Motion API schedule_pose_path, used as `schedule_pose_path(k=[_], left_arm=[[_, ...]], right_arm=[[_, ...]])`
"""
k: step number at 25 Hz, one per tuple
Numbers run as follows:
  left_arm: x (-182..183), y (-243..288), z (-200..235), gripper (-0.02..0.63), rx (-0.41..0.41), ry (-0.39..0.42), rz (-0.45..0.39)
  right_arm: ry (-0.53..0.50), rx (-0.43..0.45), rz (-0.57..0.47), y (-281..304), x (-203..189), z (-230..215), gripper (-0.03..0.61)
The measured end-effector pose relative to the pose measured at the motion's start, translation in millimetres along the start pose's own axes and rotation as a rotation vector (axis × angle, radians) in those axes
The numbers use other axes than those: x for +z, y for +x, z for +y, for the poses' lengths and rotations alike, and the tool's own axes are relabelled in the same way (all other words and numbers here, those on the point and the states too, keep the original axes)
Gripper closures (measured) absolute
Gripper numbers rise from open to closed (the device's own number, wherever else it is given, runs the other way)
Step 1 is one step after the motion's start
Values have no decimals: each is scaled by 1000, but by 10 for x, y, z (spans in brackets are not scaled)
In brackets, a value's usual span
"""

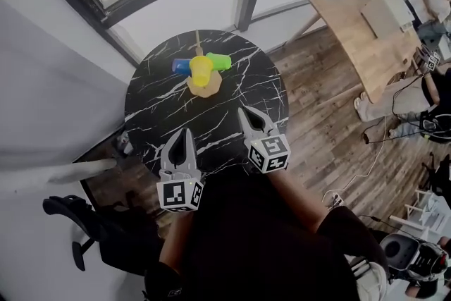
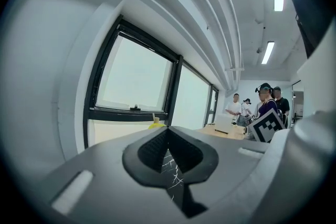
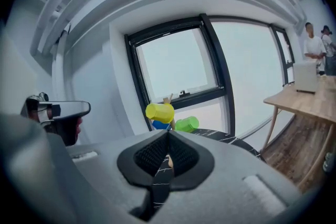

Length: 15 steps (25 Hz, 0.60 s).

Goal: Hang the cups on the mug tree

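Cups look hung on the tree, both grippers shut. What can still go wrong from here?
1. The yellow plastic cup, blue plastic cup and green plastic cup stick out sideways from the small wooden mug tree. A knock to the round black marble table could tip it.
2. The right hand-held gripper, shut and empty, points towards the tree. A forward swing might dislodge the yellow cup.
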<state>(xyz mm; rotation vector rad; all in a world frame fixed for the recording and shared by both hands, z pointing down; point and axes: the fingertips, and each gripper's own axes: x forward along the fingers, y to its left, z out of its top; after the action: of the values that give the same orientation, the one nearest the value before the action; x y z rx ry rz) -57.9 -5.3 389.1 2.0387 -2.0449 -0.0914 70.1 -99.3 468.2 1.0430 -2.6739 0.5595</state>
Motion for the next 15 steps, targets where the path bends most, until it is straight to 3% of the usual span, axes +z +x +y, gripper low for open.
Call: schedule_pose_path(k=[7,15], left_arm=[[-49,-158,63,614,-32,-11,3],[-16,-189,75,614,-56,-11,-6]], right_arm=[[-114,8,-8,-310,-89,398,581],[-114,11,-27,-351,-66,539,582]])
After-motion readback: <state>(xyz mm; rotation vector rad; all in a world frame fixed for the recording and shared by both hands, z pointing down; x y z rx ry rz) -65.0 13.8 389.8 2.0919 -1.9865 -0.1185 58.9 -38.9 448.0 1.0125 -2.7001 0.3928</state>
